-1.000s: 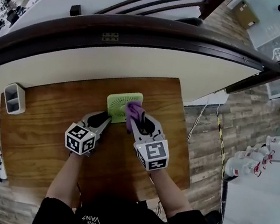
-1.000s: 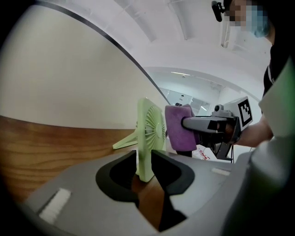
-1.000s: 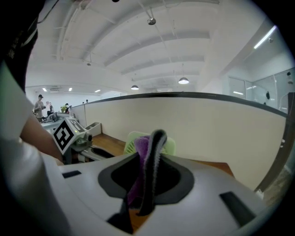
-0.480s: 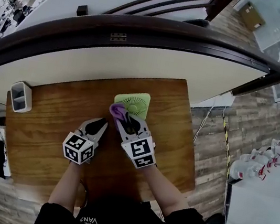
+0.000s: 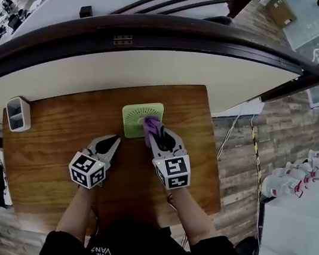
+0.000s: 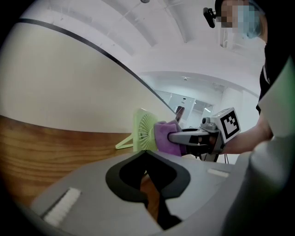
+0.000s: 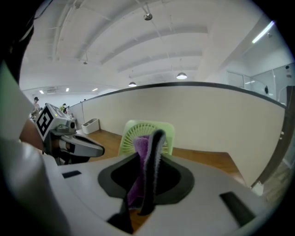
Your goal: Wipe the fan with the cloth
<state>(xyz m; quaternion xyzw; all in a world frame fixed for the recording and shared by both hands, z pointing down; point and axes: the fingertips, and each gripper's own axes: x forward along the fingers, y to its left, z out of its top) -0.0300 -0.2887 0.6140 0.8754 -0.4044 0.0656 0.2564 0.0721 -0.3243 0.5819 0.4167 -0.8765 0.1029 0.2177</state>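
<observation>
Standing at the far left edge of the wooden bench (image 5: pixel 46 153) is a small white holder (image 5: pixel 16 113) with two compartments, well apart from everything else. Nearer the middle, the left hand-held gripper (image 5: pixel 112 142) hangs over bare wood, pointing toward the far side. Its jaws have just been closing and now meet, with nothing between them. It sits just left of the fan and clear of it, not touching it.

The light green fan (image 5: pixel 135 119) stands upright near the far edge of the bench, propped on a thin rear leg, with its round grille facing the person. The purple cloth (image 5: pixel 150 123) is pressed against the right part of that grille. The right hand-held gripper (image 5: pixel 153 134) is clamped on the cloth. In the right gripper view, the fabric runs up between the two jaws and bunches above their tips, directly in front of the fan. Right of the bench lies wood-plank floor (image 5: pixel 243 168).
</observation>
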